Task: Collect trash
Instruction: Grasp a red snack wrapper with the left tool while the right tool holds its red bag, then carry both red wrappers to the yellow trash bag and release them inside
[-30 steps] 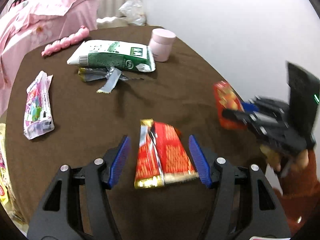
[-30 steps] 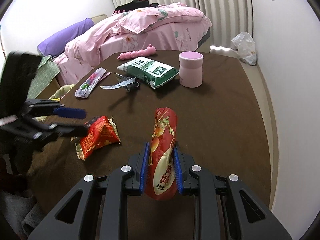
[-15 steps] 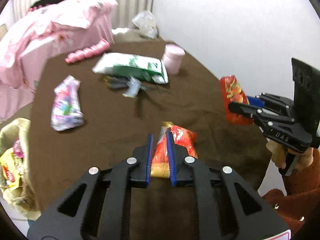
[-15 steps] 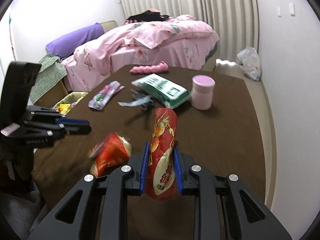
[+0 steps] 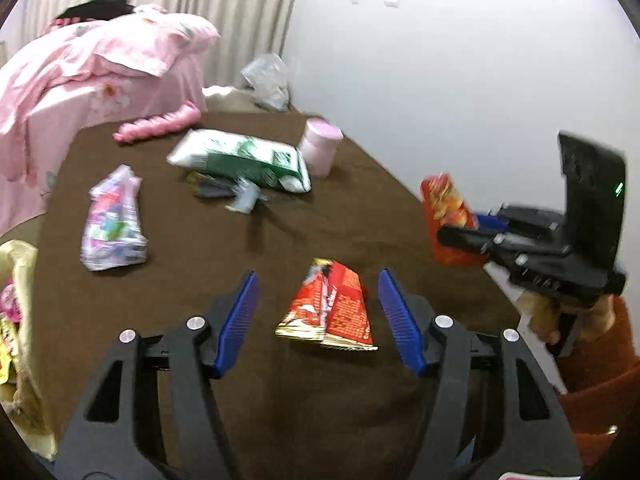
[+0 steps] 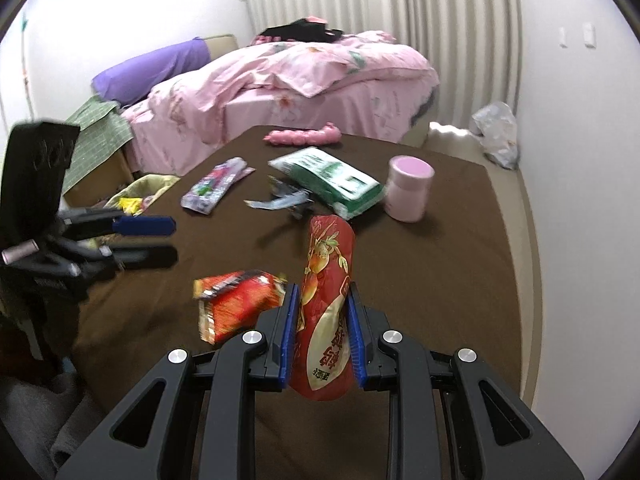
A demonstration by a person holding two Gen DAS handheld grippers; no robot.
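Note:
A crumpled red and gold wrapper (image 5: pixel 332 312) lies loose on the brown table (image 5: pixel 200 280). It sits between the blue pads of my left gripper (image 5: pixel 317 276), whose jaws are opening wide, and neither pad touches it. The right wrist view shows this wrapper (image 6: pixel 236 300) blurred, with the left gripper (image 6: pixel 160 240) hovering at the left. My right gripper (image 6: pixel 322 290) is shut on a tall red snack bag (image 6: pixel 326 320), held upright above the table. In the left wrist view that bag (image 5: pixel 446 208) and the right gripper (image 5: pixel 460 228) are at the right edge.
Further back on the table lie a green and white bag (image 5: pixel 240 160), a pink jar (image 5: pixel 320 152), a silver wrapper (image 5: pixel 236 194), a pink and purple packet (image 5: pixel 112 220) and a pink twisted item (image 5: pixel 160 124). A yellow-lined bin (image 6: pixel 140 192) with trash stands beside the table's left edge. A pink bed stands behind.
My left gripper shut on the red wrapper half a second ago and has since let go, its jaws wide again. The right gripper has kept its grip on the snack bag and risen.

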